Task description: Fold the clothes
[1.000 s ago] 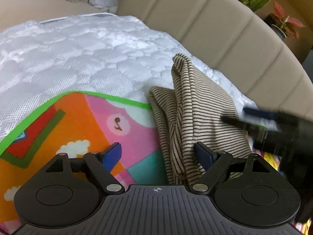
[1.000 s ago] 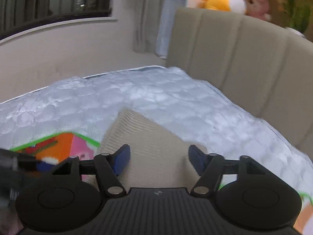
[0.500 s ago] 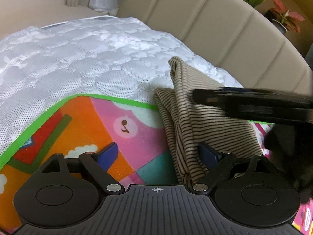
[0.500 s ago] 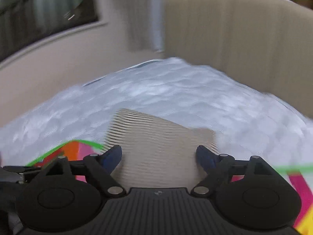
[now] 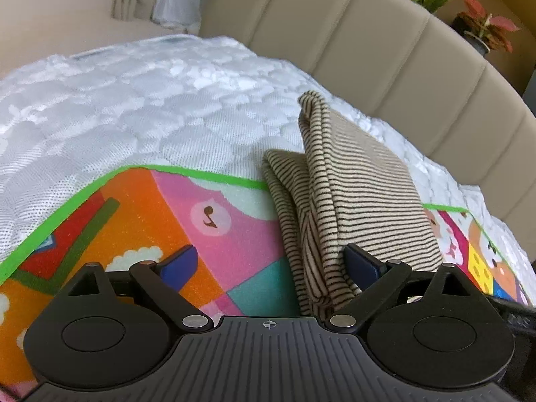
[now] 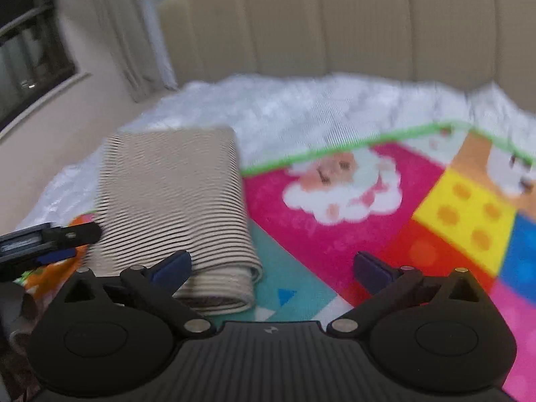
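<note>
A beige garment with thin dark stripes (image 5: 355, 201) lies folded in a narrow stack, half on the colourful play mat (image 5: 174, 221), half on the white quilted mattress (image 5: 140, 100). My left gripper (image 5: 271, 263) is open and empty, its right finger beside the garment's near end. In the right wrist view the folded garment (image 6: 174, 201) lies at the left. My right gripper (image 6: 273, 266) is open and empty over the mat (image 6: 368, 227), to the garment's right. The left gripper's fingers (image 6: 50, 238) show at the far left of that view.
A beige padded headboard (image 5: 385, 53) runs behind the mattress. Potted plants (image 5: 482, 30) stand beyond it at the right. Curtains (image 6: 134, 33) and a window (image 6: 30, 43) are at the left. The mat has a green border (image 5: 201, 174).
My right gripper has swung off the garment to the right and out of the left wrist view. The garment stays folded. My left gripper has barely moved.
</note>
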The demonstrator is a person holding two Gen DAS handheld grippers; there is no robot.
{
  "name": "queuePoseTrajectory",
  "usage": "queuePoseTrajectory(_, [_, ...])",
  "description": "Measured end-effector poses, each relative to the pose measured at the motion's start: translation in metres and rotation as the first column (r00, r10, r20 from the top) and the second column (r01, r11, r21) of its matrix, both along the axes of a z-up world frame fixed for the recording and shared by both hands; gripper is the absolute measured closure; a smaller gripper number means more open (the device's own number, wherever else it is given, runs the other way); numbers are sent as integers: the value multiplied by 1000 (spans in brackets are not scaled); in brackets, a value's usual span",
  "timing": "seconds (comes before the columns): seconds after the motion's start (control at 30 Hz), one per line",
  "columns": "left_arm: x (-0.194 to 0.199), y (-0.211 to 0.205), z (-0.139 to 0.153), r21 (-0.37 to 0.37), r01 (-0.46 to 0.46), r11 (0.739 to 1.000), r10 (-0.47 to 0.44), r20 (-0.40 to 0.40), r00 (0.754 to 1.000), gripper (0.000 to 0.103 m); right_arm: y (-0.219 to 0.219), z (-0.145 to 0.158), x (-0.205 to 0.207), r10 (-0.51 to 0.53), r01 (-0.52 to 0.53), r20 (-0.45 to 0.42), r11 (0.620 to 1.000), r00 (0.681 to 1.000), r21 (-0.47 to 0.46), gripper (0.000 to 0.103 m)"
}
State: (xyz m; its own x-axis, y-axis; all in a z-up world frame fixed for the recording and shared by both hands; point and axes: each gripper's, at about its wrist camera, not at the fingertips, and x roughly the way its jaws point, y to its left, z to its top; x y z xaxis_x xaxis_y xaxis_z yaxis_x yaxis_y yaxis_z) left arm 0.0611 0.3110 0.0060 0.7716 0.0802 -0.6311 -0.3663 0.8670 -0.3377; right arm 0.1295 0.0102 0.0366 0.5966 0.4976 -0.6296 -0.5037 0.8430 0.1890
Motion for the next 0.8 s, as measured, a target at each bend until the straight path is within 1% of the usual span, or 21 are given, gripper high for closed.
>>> queuePoseTrajectory(0.1, [-17,-20,18,106,-33,994,30,28,999,7,-12,22,-32,74,-73,82,997,994,-12,0])
queuePoseTrajectory(0.13, [-24,-30,26,149,-43,988,38,38,999,7,-17,27,-43,84,-82,118,996,989,-25,0])
queuePoseTrajectory(0.2, [-41,-50,43,201,-55,978,45,53,998,5,-29,34,-63,88,-82,181,996,979,-39,0])
queuePoseTrajectory(0.23, [-50,-60,52,223,-60,973,47,59,997,2,-36,36,-72,81,-75,204,996,976,-38,0])
queuePoseTrajectory(0.3, [-75,-84,66,263,-67,963,50,73,996,0,-50,39,-84,64,-66,205,998,977,3,0])
queuePoseTrajectory(0.37, [-103,-110,75,299,-65,952,41,86,995,0,-62,38,-91,56,-68,178,996,982,61,0])
queuePoseTrajectory(0.43, [-126,-136,79,332,-61,941,29,101,994,0,-67,39,-98,58,-70,137,994,989,86,0])
queuePoseTrajectory(0.5, [-145,-157,82,354,-68,933,31,109,994,0,-71,44,-108,72,-84,137,993,988,86,0])
queuePoseTrajectory(0.6, [-167,-174,84,351,-93,932,59,106,993,0,-78,47,-127,87,-100,181,993,980,64,0])
queuePoseTrajectory(0.73, [-186,-187,78,360,-76,930,58,62,996,0,-77,42,-127,127,-140,153,987,980,73,0])
queuePoseTrajectory(0.8, [-189,-194,73,401,-69,913,51,56,997,0,-73,38,-124,150,-160,122,985,981,71,0])
